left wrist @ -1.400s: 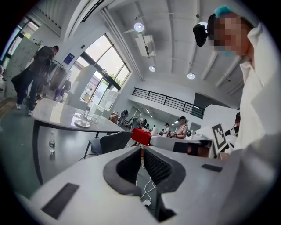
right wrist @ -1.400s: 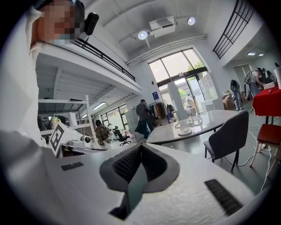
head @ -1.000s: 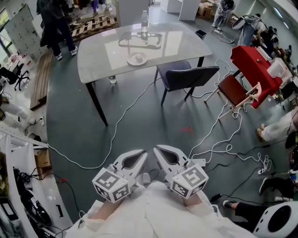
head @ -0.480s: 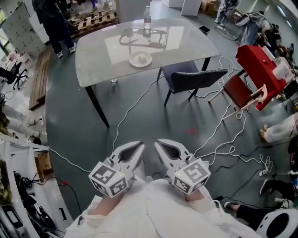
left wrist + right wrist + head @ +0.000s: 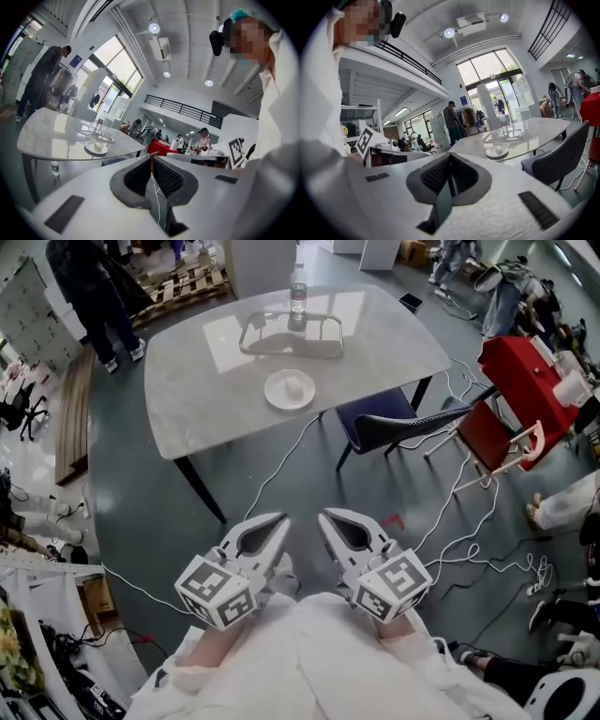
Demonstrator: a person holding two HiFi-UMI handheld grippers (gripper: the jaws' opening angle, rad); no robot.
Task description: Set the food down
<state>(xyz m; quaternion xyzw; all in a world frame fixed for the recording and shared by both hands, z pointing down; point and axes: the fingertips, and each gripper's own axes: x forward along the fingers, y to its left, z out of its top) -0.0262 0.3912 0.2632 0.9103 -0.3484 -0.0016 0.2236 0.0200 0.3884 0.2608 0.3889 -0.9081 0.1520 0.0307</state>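
A white plate (image 5: 277, 395) rests on the grey table (image 5: 206, 399), and a small pale piece of food (image 5: 294, 384) lies on it. The plate also shows far off in the left gripper view (image 5: 96, 147) and in the right gripper view (image 5: 497, 151). My left gripper (image 5: 278, 519) and right gripper (image 5: 326, 517) hang side by side close to my body, over the floor and well short of the table. Both are shut with nothing between the jaws, as the left gripper view (image 5: 151, 157) and the right gripper view (image 5: 450, 157) confirm.
A clear tray (image 5: 291, 335) and a water bottle (image 5: 298, 285) stand at the table's far side. A dark chair (image 5: 398, 425) sits at its right corner, with a red cart (image 5: 525, 371) beyond. White cables (image 5: 450, 540) trail over the floor. A person (image 5: 89, 282) stands at the far left.
The table and plate have come nearer and lower in the head view as I walk toward them. Both grippers stay shut, held in the same place in front of my body.
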